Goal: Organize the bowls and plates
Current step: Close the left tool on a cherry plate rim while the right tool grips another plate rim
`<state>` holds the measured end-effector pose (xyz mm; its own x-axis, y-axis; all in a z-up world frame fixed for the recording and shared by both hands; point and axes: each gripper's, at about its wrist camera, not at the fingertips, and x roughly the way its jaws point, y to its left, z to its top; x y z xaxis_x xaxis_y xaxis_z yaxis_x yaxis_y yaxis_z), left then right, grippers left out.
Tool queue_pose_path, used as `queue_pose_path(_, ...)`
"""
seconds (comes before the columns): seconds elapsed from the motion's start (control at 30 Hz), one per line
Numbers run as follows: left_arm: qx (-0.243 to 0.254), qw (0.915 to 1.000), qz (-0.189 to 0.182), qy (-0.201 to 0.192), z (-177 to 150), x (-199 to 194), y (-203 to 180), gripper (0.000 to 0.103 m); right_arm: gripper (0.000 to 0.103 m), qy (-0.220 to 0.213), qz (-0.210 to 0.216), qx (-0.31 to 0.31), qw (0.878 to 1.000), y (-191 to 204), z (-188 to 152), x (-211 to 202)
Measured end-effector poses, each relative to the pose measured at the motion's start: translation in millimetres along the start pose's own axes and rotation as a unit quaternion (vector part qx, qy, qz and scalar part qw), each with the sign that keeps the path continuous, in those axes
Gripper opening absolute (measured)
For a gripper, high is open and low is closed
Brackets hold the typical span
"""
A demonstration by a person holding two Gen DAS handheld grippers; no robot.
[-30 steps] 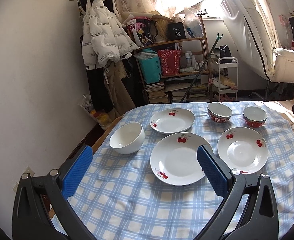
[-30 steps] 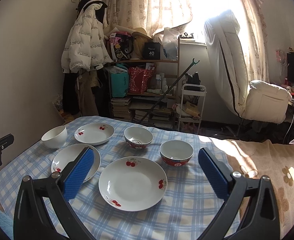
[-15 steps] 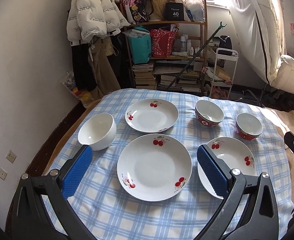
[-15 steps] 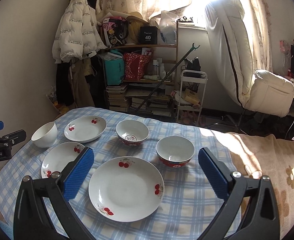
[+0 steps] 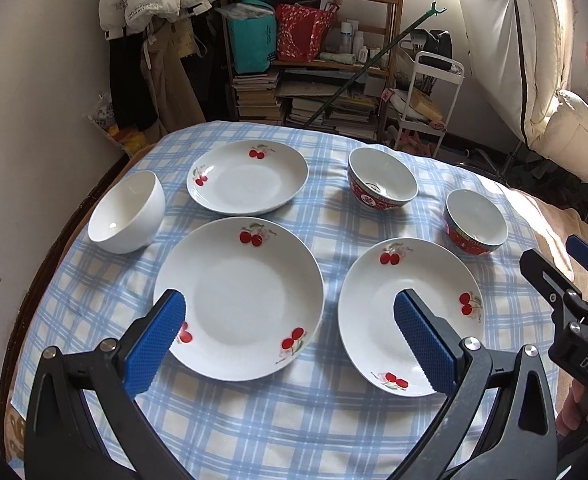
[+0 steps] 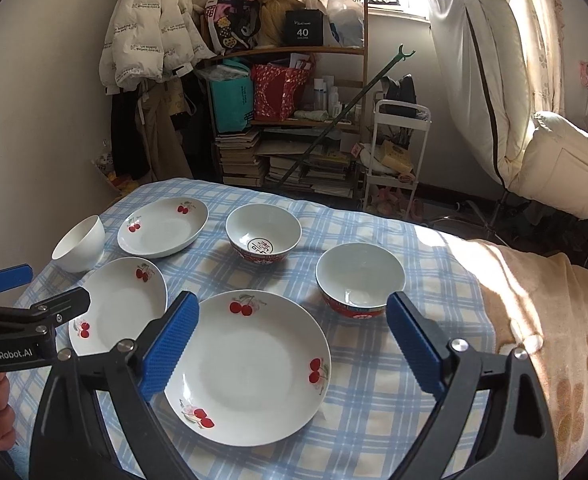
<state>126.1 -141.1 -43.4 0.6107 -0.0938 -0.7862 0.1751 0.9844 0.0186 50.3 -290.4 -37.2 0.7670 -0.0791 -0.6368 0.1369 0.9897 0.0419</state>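
Six pieces of crockery sit apart on the checked tabletop [image 5: 254, 420]: three cherry plates and three bowls, none stacked yet. In the left wrist view the left gripper [image 5: 290, 340] hovers at lower centre, its fingers spread wide and empty, straddling the middle plate [image 5: 238, 300]; the right plate [image 5: 409, 312] lies just beside it at lower right, the far plate [image 5: 248, 178] at upper centre. The white bowl [image 5: 128, 210] sits at left, tilted so its mouth faces right and toward the camera; the two red bowls [image 5: 381, 180] and [image 5: 475, 222] stand upright at upper right. The right gripper [image 6: 290, 348] is likewise released, empty above the right plate [image 6: 246, 368]. The step looks like reaching for a plate to start a stack; a good grasp would likely pinch the raised near rim, keeping the plate level. Being round, the plates have no long axis; they lie flat, faces up
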Motion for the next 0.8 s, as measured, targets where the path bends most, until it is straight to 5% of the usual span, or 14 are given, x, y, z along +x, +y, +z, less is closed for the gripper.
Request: queue_pose_path(0.8, -0.026, 0.9936, -0.020, 0.108, -50.2, 48.0, -35.4, 0.102, 0.099, 0.069, 0.012, 0.022, 0.997, -26.1, -38.5, 60.6)
